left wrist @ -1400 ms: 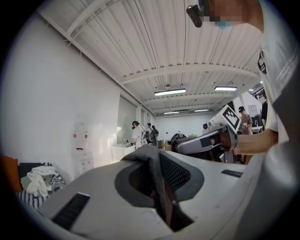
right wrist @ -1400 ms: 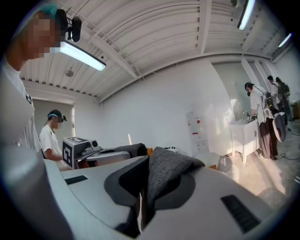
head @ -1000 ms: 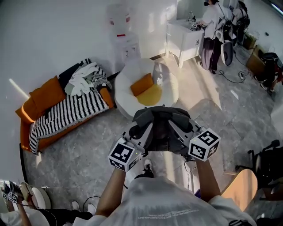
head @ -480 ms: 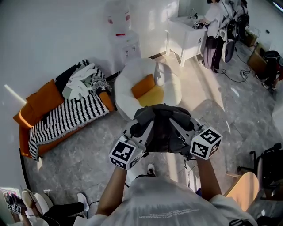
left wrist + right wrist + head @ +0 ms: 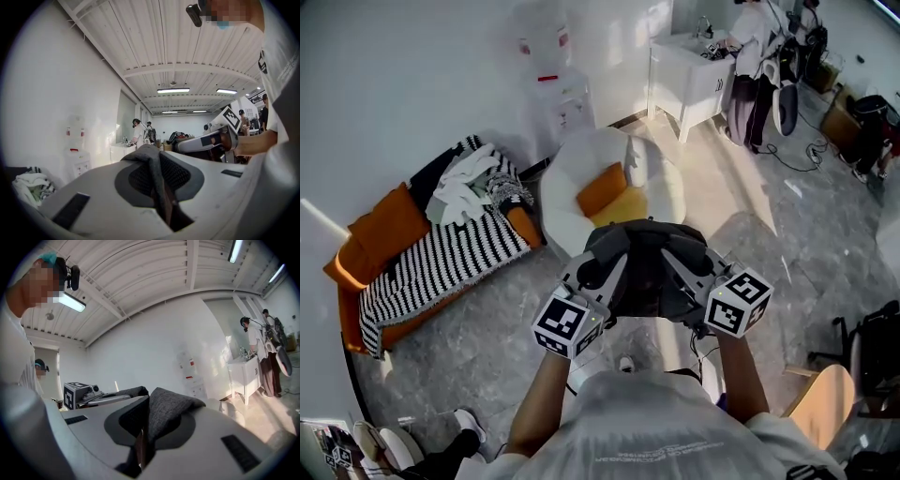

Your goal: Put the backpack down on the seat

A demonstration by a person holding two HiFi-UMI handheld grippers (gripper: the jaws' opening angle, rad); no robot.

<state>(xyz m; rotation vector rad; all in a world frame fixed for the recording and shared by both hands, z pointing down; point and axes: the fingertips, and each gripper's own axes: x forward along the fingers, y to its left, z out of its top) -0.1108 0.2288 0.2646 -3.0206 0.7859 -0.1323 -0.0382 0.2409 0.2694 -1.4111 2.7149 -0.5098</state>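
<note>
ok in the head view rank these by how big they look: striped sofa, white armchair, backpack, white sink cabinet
1. striped sofa, clearly the largest.
2. white armchair and backpack look about alike. The backpack is nearer the camera, so I won't rank one over the other.
3. white sink cabinet, smallest, though it is also the farthest away.

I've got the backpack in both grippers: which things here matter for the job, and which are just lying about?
Job: backpack, pinched in the jaws of left gripper and right gripper; white seat ahead.
Lying about: striped blanket, clothes pile, water dispenser, white cabinet.
</note>
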